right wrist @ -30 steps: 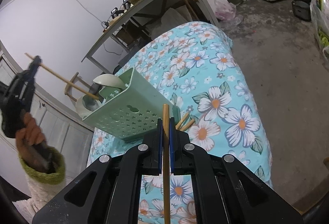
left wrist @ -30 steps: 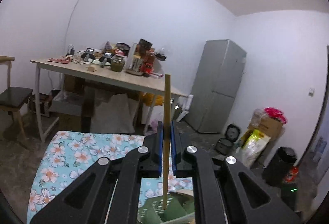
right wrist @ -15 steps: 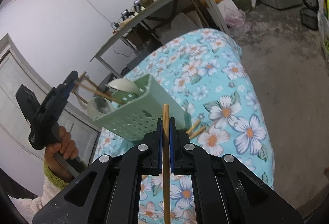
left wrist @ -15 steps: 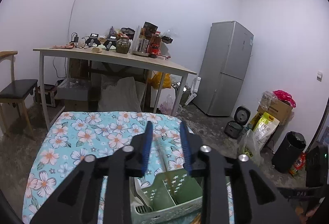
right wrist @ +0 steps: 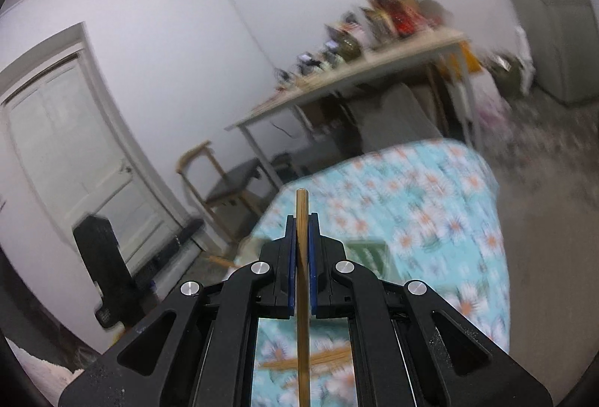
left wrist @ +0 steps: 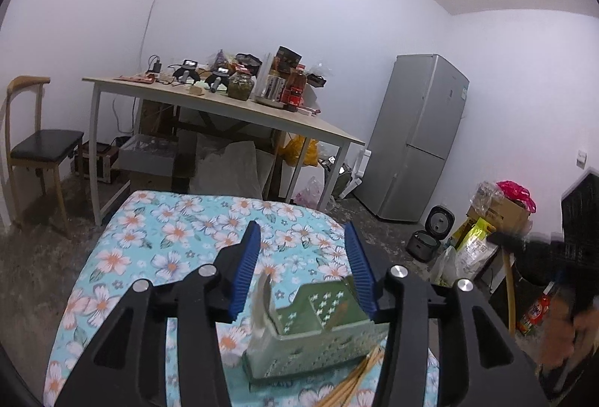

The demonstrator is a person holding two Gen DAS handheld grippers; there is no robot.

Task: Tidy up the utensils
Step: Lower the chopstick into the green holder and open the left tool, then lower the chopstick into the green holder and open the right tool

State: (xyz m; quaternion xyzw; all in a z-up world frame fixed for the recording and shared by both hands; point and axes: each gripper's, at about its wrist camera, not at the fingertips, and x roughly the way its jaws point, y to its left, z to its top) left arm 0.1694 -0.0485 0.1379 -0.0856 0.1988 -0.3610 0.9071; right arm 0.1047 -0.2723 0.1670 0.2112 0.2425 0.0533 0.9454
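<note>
chopstick gone from the left gripper [left wrist: 305,268]: a second ago its blue pads [left wrist: 245,266] clamped a wooden stick upright above the caddy, and now the jaws are opening with nothing between them. through the gap the left wrist view looks down on the green caddy [left wrist: 318,336], a perforated plastic holder with dividers, standing on the floral cloth [left wrist: 157,242]. a thin brown stick leans inside its right compartment, and a pale, blurred spoon-like shape [left wrist: 262,309] stands at its left end. loose chopsticks [left wrist: 355,381] lie on the cloth just beside the caddy's near right corner. the view sits lower and nearer the caddy than before, so more of the cloth and the cluttered table [left wrist: 224,107] behind it shows. at the far right edge of this view a blurred hand [left wrist: 565,328] holds the other tool with a stick pointing down.

right gripper [right wrist: 302,235]: clenched on a single chopstick [right wrist: 302,294], which runs up between the pads and pokes past the tips, as it did a second ago. its view is motion-blurred and has swung: the caddy [right wrist: 368,251], earlier large and central, is now only a small green patch just right of the fingers, and the door [right wrist: 71,152] and chair [right wrist: 221,178] fill the left side.
</note>
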